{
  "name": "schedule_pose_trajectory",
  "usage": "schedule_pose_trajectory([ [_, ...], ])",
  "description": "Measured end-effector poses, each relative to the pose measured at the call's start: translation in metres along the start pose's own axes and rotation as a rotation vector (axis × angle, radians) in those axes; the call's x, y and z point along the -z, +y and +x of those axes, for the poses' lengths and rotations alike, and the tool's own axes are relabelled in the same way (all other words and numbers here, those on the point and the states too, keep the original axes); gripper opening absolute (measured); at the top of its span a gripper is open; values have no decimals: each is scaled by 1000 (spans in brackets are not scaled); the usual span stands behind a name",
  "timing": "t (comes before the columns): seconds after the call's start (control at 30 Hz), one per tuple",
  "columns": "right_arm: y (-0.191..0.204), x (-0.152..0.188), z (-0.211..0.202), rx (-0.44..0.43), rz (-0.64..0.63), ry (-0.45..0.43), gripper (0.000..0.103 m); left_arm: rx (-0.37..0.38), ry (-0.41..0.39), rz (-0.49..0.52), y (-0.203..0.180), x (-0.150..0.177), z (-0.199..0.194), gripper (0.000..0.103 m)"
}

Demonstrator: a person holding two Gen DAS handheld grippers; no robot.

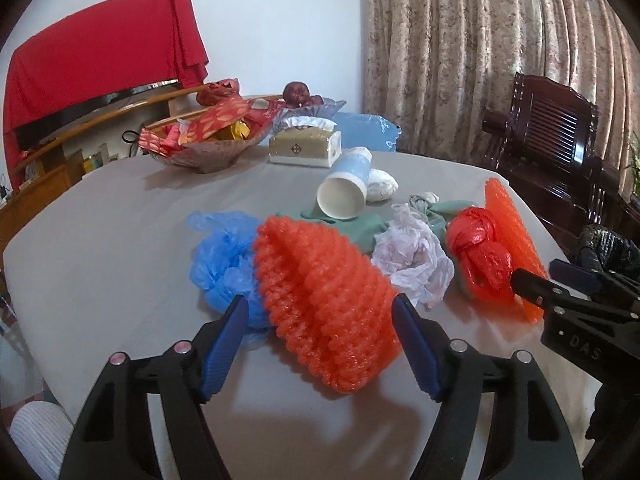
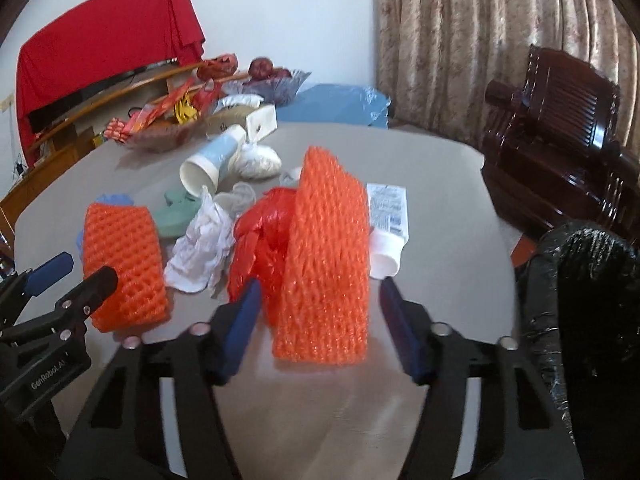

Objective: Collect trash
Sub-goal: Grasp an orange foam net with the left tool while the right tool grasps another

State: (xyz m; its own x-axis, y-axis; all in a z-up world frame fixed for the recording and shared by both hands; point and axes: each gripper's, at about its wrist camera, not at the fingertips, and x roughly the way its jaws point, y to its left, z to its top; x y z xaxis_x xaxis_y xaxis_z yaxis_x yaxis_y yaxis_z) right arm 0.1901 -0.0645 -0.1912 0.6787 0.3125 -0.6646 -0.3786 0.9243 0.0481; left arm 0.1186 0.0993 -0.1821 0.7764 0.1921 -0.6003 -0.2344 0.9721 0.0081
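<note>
1. Trash lies heaped mid-table (image 1: 100, 216): two orange foam nets, one blue plastic bag (image 1: 218, 256), one white plastic bag (image 1: 412, 258), one red plastic bag (image 1: 480, 260), one paper cup (image 1: 346, 190), one white tube (image 2: 387, 216) and one small white knotted bundle (image 1: 382, 186)
2. Left foam net (image 1: 324, 304) lies on its side, long axis running from far left to near right, its near end between the left gripper (image 1: 320, 344) fingers; the jaws stand apart, pads not pressing it
3. Right foam net (image 2: 328, 260) stands on edge, long axis running near to far; the right gripper (image 2: 318, 328) brackets its near end, jaws apart with gaps either side
4. Cup lies tipped, mouth facing near-left, on a green item (image 1: 360, 228)
5. Far side holds one snack basket (image 1: 200, 144), one tissue box (image 1: 306, 148) and one glass bowl (image 1: 308, 110)
6. One dark wooden chair (image 1: 560, 140) stands right of the table
</note>
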Motion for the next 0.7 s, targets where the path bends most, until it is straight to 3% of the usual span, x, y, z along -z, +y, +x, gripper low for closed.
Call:
schedule_pose_trajectory([
  [0.1, -1, 1, 1, -13, -6, 14, 24, 9, 9, 5, -6, 2, 3, 72],
  [0.17, -3, 2, -1, -34, -1, 10, 11, 16, 13, 8, -10, 3, 5, 66],
  [0.53, -14, -4, -33, -40, 14, -54, 11, 31, 25, 20, -22, -1, 10, 19],
  [0.7, -16, -11, -49, -39, 15, -89, 11, 43, -5, 18, -21, -10, -2, 15],
])
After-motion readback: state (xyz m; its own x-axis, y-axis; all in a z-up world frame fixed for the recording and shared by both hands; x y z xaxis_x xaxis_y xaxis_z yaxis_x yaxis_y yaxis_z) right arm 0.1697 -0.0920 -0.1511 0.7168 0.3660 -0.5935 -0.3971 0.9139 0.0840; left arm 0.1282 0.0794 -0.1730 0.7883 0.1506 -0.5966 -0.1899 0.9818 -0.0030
